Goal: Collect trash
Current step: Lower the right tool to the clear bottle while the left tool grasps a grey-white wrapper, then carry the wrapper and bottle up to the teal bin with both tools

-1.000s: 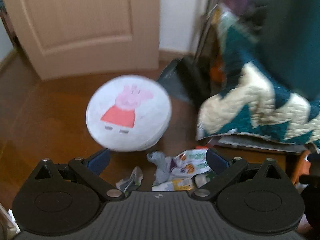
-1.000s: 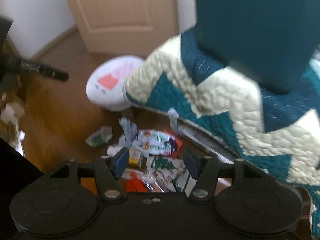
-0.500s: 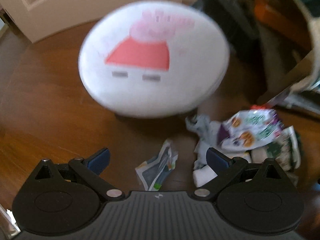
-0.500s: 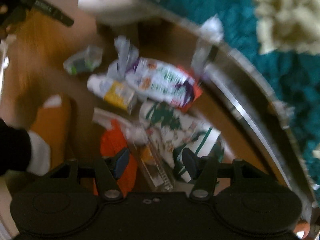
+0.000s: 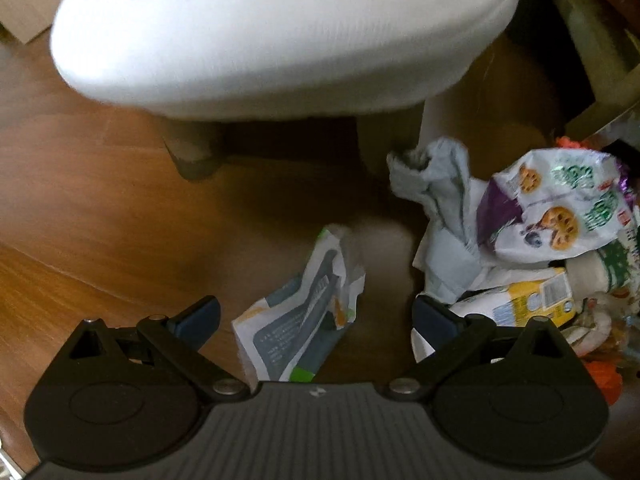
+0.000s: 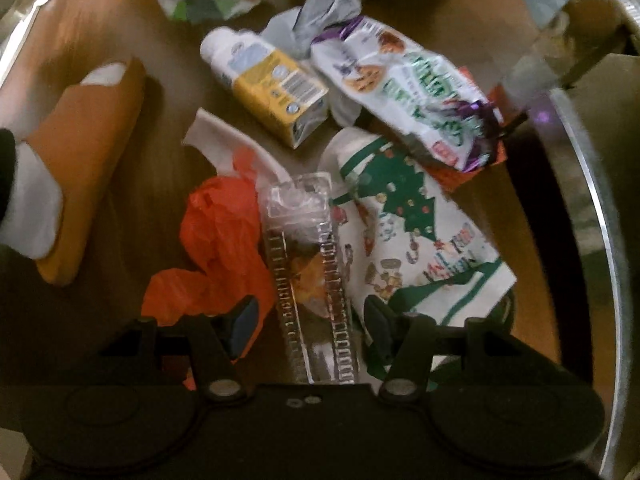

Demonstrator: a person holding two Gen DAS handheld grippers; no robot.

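Trash scattered on wood floor (image 5: 100, 220) beside white stool (image 5: 280, 40). Left gripper (image 5: 316, 314) spread wide, crumpled wrapper (image 5: 304, 312) lying between fingers, contact unclear. Right gripper (image 6: 310, 320) spread over clear plastic tray (image 6: 308, 280); orange bag (image 6: 224, 236) left, milk carton (image 6: 268, 84) beyond.

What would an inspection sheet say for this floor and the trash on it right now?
Surface: brown wood floor, littered.
Job's things: flat grey-and-white wrapper lying apart; pile of snack bag, yellow carton, clear plastic tray, orange bag, Christmas-print paper, grey crumpled paper.
Clutter: white stool; orange slipper.
Grippers: left gripper open, wrapper between the jaws; right gripper open, tray between the jaws.
Cables: nothing seen.
Surroundings: metal rail at right.
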